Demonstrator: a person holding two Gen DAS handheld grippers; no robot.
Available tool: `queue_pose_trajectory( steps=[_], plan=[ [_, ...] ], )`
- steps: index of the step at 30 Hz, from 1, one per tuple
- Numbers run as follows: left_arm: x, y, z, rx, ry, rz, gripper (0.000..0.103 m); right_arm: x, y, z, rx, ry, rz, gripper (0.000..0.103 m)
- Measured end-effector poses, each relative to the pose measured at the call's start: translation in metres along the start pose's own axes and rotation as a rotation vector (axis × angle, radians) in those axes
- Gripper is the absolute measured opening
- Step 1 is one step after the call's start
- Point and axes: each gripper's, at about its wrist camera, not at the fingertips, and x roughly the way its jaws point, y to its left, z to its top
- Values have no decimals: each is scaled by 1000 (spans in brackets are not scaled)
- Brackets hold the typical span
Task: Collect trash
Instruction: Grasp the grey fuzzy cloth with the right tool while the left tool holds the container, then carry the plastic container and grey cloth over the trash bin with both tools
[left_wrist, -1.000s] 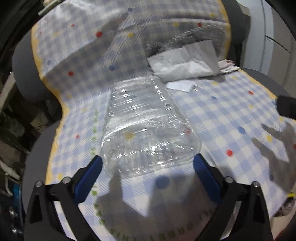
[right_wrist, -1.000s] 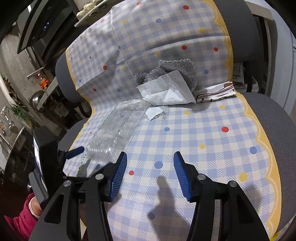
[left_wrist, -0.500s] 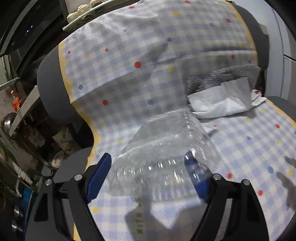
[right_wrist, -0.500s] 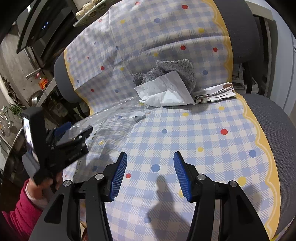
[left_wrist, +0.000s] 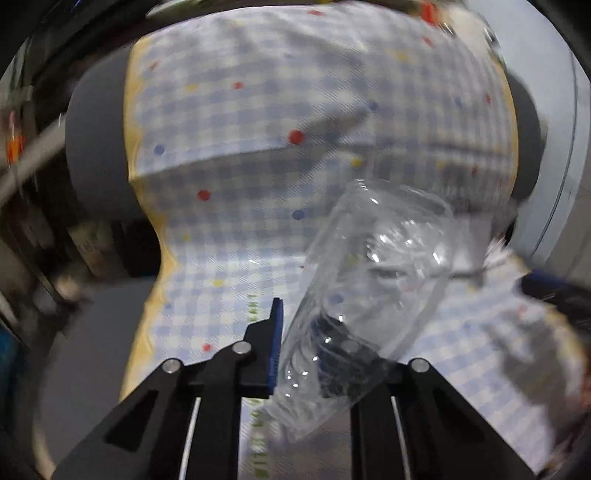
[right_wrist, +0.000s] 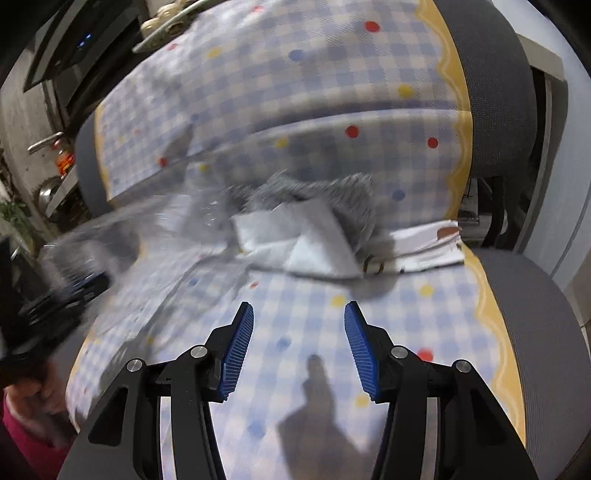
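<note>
Clear, crumpled plastic fills the lower middle of the left wrist view: a squashed transparent bottle (left_wrist: 373, 295) sits between the pads of the left tool (left_wrist: 295, 350), whose jaws are closing hard onto its near end, so the bottle is pinched and tilts up toward the right of the frame above the checked cover (left_wrist: 236, 229) of a grey chair (left_wrist: 92, 147). In the right wrist view the same bottle shows only as a blurred smear at the left edge, beside a hand (right_wrist: 44, 391) in a dark red sleeve. The right tool (right_wrist: 299, 347) hangs over the seat with nothing between its pads; its jaws stand apart and are narrowing a little. Ahead of it, in the middle of that frame, lies a crumpled white paper (right_wrist: 303, 243) against a grey fuzzy cloth (right_wrist: 332, 195), with a folded printed sheet (right_wrist: 432, 243) just to its right. The step in hand looks like lifting the first piece of trash clear of the seat. The next move probably calls for carrying the bottle to wherever the trash goes, which no view shows, and for bringing the right tool forward over the white paper.
</note>
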Motion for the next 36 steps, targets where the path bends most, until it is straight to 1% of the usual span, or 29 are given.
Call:
queue_pose_trajectory(
  steps=[2,5,9,10,11,12,13,17,19,23,29,31,36],
  plan=[
    [-6,10,3,-73,-10,-21,11,7,-7,8,11,-14,-20,49],
    [-13,18,4,-140,-39,-45,11,11,-16,21,39,-54,-22,51],
    [-14,15,7,-148,-41,-66,11,20,-23,43,67,-95,-10,54],
    [-15,13,7,-141,-41,-69,9,21,-22,48,72,-103,-2,53],
    [-14,11,7,-131,-36,-74,9,22,-21,51,74,-112,2,44],
    [-14,10,6,-128,-32,-79,8,20,-18,54,66,-122,17,19],
    [-15,9,6,-125,-29,-87,8,17,-14,56,54,-126,28,4],
    [-28,1,4,-101,-43,-98,8,-15,10,56,-17,-190,39,4],
    [-39,-5,3,-92,-58,-115,8,-41,21,55,-50,-224,33,4],
    [-65,-16,0,-81,-94,-151,8,-91,32,49,-66,-278,17,4],
    [-112,-26,-2,-75,-162,-170,7,-170,35,36,-54,-372,-47,4],
    [-125,-30,-2,-74,-183,-180,6,-197,33,30,-43,-401,-55,4],
    [-154,-54,-2,-32,-232,-226,6,-246,26,13,-42,-456,-104,4]
  ],
)
